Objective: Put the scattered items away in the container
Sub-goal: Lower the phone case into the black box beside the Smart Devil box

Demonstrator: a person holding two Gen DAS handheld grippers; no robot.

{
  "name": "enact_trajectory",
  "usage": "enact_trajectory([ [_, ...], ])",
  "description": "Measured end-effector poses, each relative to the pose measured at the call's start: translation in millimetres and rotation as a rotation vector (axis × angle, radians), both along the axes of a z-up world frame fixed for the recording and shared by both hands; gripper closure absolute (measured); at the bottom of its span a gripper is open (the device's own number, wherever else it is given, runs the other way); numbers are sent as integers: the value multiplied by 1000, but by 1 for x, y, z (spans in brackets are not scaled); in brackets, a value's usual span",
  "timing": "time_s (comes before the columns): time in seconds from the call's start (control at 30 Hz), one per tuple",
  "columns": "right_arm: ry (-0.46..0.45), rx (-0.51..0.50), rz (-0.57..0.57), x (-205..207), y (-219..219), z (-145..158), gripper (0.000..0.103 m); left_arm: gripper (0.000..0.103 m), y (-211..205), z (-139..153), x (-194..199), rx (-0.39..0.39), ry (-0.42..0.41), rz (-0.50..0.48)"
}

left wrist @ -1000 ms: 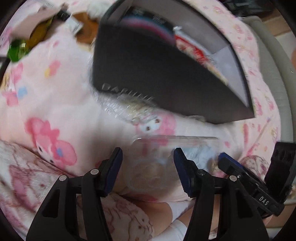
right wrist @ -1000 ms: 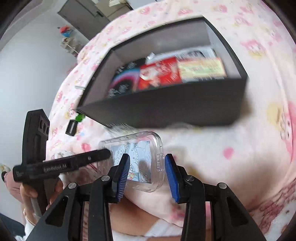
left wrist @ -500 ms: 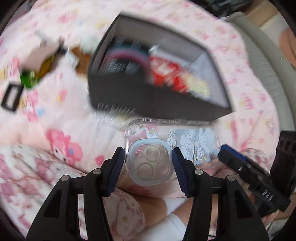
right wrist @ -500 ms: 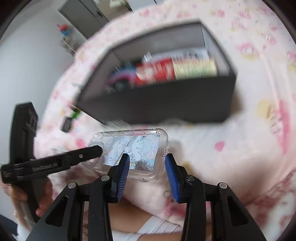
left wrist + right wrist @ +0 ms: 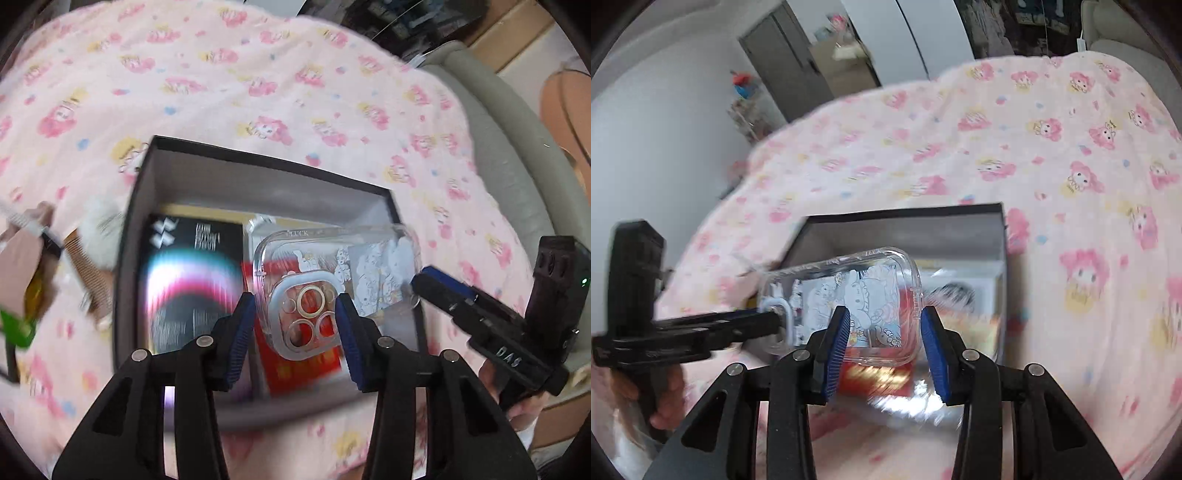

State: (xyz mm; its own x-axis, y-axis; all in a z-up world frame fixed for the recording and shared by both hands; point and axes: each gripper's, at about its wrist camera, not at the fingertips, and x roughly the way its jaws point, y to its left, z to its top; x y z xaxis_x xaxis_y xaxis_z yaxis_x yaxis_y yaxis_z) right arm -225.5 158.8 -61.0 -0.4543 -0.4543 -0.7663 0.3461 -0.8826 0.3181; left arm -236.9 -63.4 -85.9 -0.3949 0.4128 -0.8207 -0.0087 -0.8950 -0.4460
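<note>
Both grippers have carried the clear phone case (image 5: pixel 332 280) from the blanket to above the open black box (image 5: pixel 258 177). Left gripper (image 5: pixel 295 325) and right gripper (image 5: pixel 882 332) each pinch an end; it looks light, slick, flexible.

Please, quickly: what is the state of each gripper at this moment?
Left gripper: shut on the camera end of the clear phone case, above the black box.
Right gripper: shut on the case's other end.
</note>
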Motion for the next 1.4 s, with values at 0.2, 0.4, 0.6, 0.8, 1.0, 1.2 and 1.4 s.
enact_trajectory([
  [0.2, -98, 101, -38, -52, -4, -48, 67, 59, 10, -56, -62, 22, -119, -36],
  [0.4, -45, 175, -49, -51, -6, -62, 68, 60, 15, -67, -59, -7, -104, -40],
  [0.6, -47, 57, 23, -38, 0, -46, 68, 62, 9, -58, -32, -55, -86, -11],
  [0.8, -174, -14, 117, -37, -16, -72, 68, 69, 31, -72, -40, -97, -125, -38],
  [1.0, -208, -47, 39, -58, -19, -78, 68, 70, 39, -66, -57, -14, -78, -3],
  [1.2, -131, -32, 18, -52, -9, -59, 68, 70, 25, -67, -48, -62, -91, 30],
  [1.4, 51, -15, -104, -45, 34, -16, 68, 69, 41, -76, -67, -37, -115, 3],
])
